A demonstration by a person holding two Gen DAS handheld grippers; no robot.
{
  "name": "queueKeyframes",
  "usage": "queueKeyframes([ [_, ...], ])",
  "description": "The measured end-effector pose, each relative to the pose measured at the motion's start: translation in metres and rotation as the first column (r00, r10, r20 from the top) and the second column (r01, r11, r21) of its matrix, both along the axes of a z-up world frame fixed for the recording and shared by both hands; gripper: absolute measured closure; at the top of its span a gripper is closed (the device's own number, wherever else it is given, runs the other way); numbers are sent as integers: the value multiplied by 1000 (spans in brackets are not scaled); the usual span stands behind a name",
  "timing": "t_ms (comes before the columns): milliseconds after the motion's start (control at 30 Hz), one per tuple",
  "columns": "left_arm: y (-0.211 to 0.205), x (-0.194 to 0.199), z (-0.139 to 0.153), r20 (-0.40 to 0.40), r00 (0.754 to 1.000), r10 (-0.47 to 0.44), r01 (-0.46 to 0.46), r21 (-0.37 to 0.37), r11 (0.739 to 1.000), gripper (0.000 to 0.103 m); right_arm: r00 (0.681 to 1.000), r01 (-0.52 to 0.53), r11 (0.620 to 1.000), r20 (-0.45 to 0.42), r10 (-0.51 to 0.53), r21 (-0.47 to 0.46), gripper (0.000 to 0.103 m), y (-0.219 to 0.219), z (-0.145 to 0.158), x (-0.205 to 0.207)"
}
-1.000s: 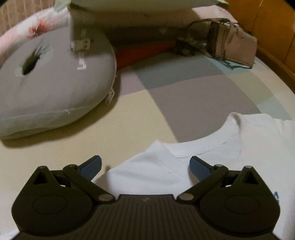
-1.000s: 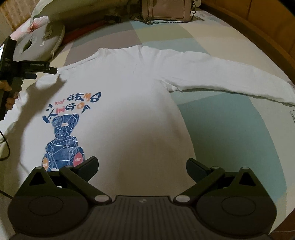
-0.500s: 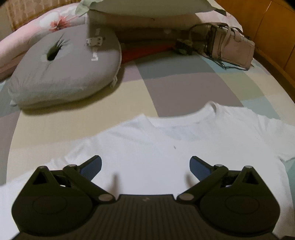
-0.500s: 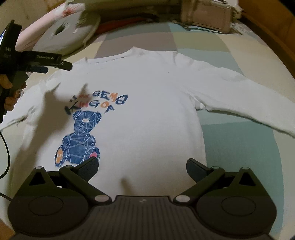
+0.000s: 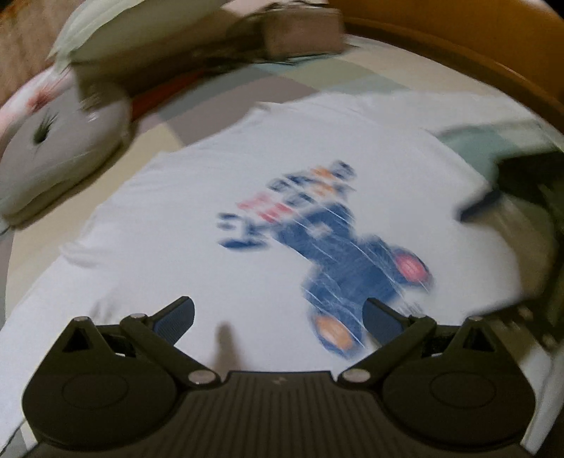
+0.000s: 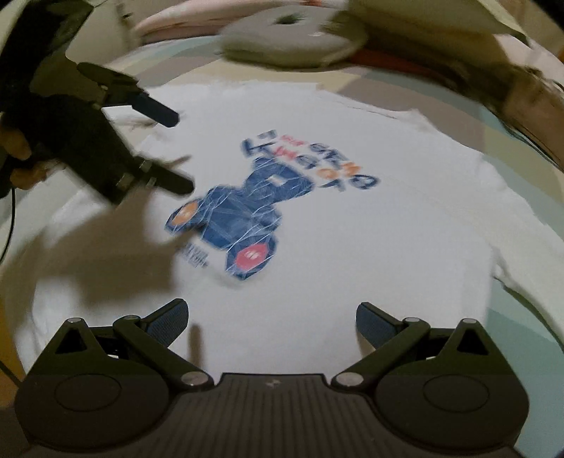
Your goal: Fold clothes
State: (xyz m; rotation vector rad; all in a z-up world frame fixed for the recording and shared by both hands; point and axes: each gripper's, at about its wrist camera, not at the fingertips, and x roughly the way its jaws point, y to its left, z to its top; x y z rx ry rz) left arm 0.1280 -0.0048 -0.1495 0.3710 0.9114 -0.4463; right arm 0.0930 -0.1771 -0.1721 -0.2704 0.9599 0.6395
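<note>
A white long-sleeved shirt lies flat on the bed, front up, with a blue bear and lettering print on the chest. Both views are smeared by motion. My left gripper hovers open over the shirt's lower front, with nothing between its fingers. The right wrist view shows the same shirt from its hem side. My right gripper is open above the hem area. The left gripper appears there too, open over the shirt's left side and held by a hand.
A grey ring cushion and pillows lie at the head of the bed beside a beige handbag. A wooden bed frame runs along the right. A dark blurred shape sits at the right edge. The patchwork bedspread surrounds the shirt.
My left gripper swung from the neckline to over the chest print. The right gripper's view turned, so the print now reads at an angle. Both stay open.
</note>
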Motion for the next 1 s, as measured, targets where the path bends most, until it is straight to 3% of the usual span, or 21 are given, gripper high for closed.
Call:
queueKeyframes([
  [167, -3, -28, -22, -38, 999, -22, 23, 29, 999, 2, 994, -74, 997, 81, 75, -18, 0, -6, -10, -14],
  [333, 24, -54, -21, -106, 993, 54, -53, 8, 999, 1, 997, -62, 997, 42, 64, -39, 0, -38, -6, -27],
  [533, 35, -94, -16, -188, 979, 78, -65, 71, 995, 2, 998, -66, 994, -19, 65, -89, 0, -68, 2, -47],
  [667, 13, -100, -5, -150, 989, 3, 1, 30, 1000, 2, 992, -123, 992, -15, 123, -19, 0, -57, 16, -58],
  [833, -13, -103, -21, -130, 989, -76, 78, 9, 997, 2, 977, -214, 977, -14, 215, 12, 0, -22, 5, -66],
  [933, -3, -121, -29, -127, 989, -80, 84, 20, 996, 1, 966, -252, 968, 60, 252, -6, 0, -28, -3, -82],
  [1000, 17, -134, -30, -147, 988, -46, 46, 3, 999, 1, 970, -235, 972, 59, 235, -5, 0, -43, -2, -90],
])
